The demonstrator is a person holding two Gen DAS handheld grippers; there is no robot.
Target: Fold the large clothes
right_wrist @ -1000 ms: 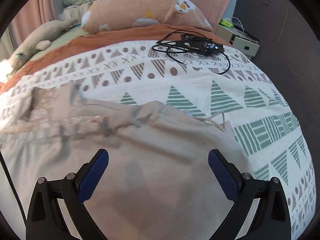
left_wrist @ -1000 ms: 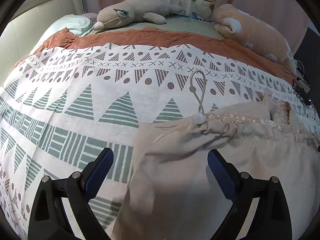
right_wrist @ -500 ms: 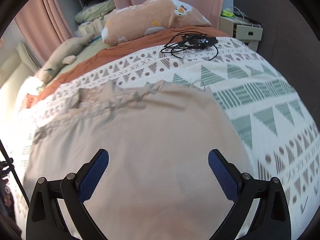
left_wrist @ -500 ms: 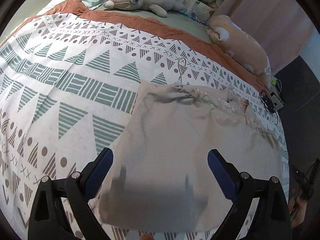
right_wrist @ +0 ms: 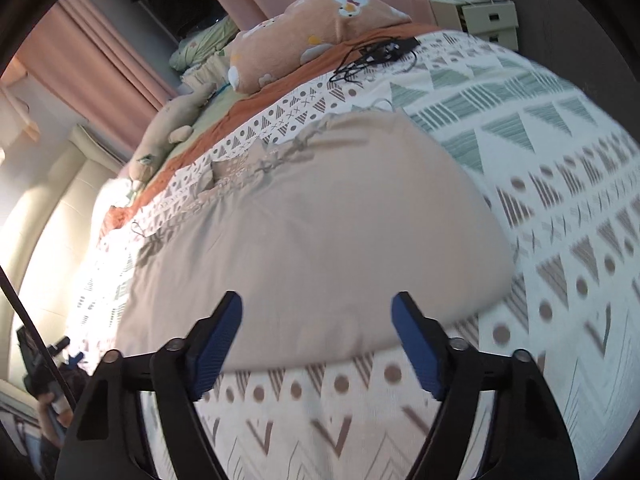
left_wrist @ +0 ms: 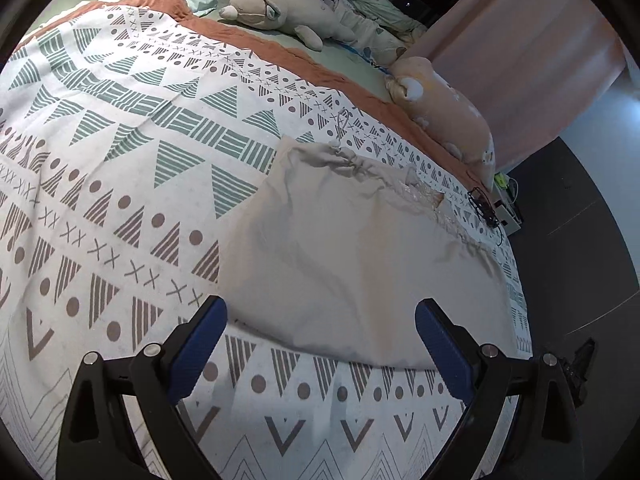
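Observation:
A beige garment with a gathered drawstring waist lies flat on the patterned bedspread; its near hem faces both cameras. My left gripper hovers open above that hem's left part, with nothing between its blue pads. In the right wrist view the same garment fills the middle. My right gripper hangs over its near hem, jaws closing, with only air between the pads. The white drawstring loop lies on the bedspread beyond the waistband.
Plush toys and a peach pillow lie along the far side of the bed. A tangle of black cable rests at the far right corner. A bedside cabinet stands beyond. Dark floor borders the bed's right edge.
Both grippers have drawn back toward the near side of the bed and rolled, so the whole garment now shows. The right gripper's pads stand closer together than before.

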